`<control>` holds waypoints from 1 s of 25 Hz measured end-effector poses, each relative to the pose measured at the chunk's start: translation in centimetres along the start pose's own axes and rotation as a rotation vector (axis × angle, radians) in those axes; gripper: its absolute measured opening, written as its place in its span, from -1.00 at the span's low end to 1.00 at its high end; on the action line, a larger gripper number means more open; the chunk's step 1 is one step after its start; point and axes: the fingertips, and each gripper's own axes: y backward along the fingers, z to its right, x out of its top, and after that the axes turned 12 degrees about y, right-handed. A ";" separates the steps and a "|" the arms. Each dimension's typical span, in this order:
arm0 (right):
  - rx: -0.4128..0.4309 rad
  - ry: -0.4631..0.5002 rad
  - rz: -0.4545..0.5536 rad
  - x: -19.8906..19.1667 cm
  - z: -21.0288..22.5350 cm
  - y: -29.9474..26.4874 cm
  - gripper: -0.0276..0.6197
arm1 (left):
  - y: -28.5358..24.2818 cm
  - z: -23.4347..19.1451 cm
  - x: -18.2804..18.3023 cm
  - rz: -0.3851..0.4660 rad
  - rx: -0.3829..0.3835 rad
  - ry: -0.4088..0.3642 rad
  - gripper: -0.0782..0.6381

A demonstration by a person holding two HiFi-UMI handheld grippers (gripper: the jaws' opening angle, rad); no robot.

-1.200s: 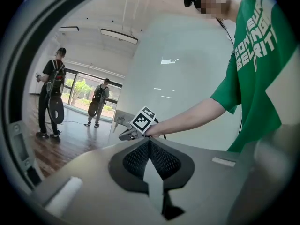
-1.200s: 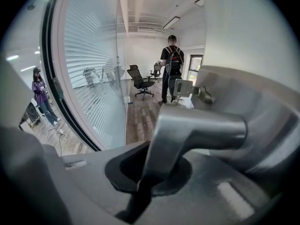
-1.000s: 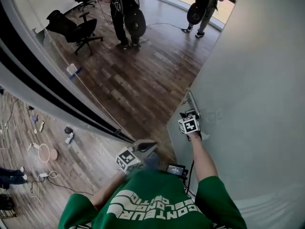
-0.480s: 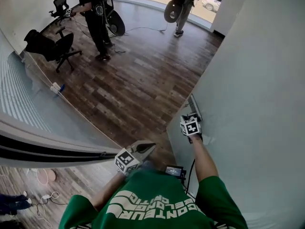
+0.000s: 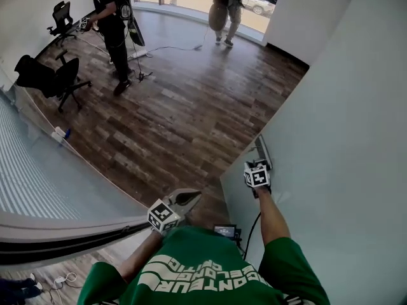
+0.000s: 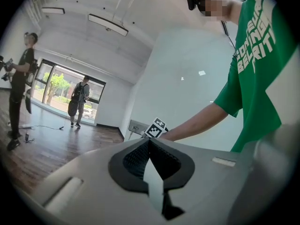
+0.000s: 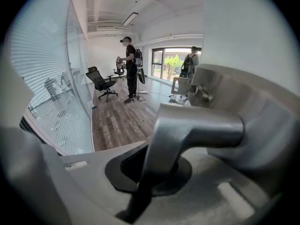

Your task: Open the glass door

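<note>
The right gripper point(image 5: 256, 169) is the one on the job. Its jaws are clamped around the metal door handle point(image 5: 261, 149), which sits close to the free edge of the glass door point(image 5: 331, 138), the pale frosted panel filling the right of the head view. In the right gripper view the handle point(image 7: 197, 125) rises out from between the jaws of the right gripper point(image 7: 157, 170), then bends right toward its mount on the door point(image 7: 248, 27). The bar therefore lies across the grip, and the jaws close on it from the near side, angled downward.

The free edge of the door lies just left of the handle. Beyond that edge the wooden floor point(image 5: 191, 107) of the far room shows through the gap, so the door looks already swung off its frame. The hinge side is not in view. It is probably on the far right of the panel, so any further swing would carry the handle in an arc about that side rather than in a straight line.

The left gripper point(image 5: 194, 196) hangs near the person's body, well left of the door and touching nothing. In its own view the jaws of the left gripper point(image 6: 149, 142) are together and empty, pointing roughly level toward the right arm. The right hand is the nearer one and the only one in contact.
</note>
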 end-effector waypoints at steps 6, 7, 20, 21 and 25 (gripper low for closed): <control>-0.065 -0.049 -0.019 -1.5 4.7 1.1 -0.94 | -1.4 -0.4 0.1 -0.010 -0.016 -0.014 -0.76; -0.074 -0.056 -0.023 -1.6 5.5 1.3 -0.94 | -1.5 -0.4 0.2 -0.015 -0.017 -0.011 -0.76; -0.154 -0.161 -0.049 -6.1 14.2 2.0 -0.94 | -6.3 -0.8 1.2 -0.027 -0.007 -0.003 -0.76; -0.159 -0.167 -0.049 -6.4 14.7 2.1 -0.94 | -6.9 -0.6 1.3 -0.031 -0.010 -0.003 -0.76; -0.182 -0.195 -0.058 -7.6 17.1 2.6 -0.94 | -9.2 -0.1 1.7 -0.040 -0.025 -0.011 -0.76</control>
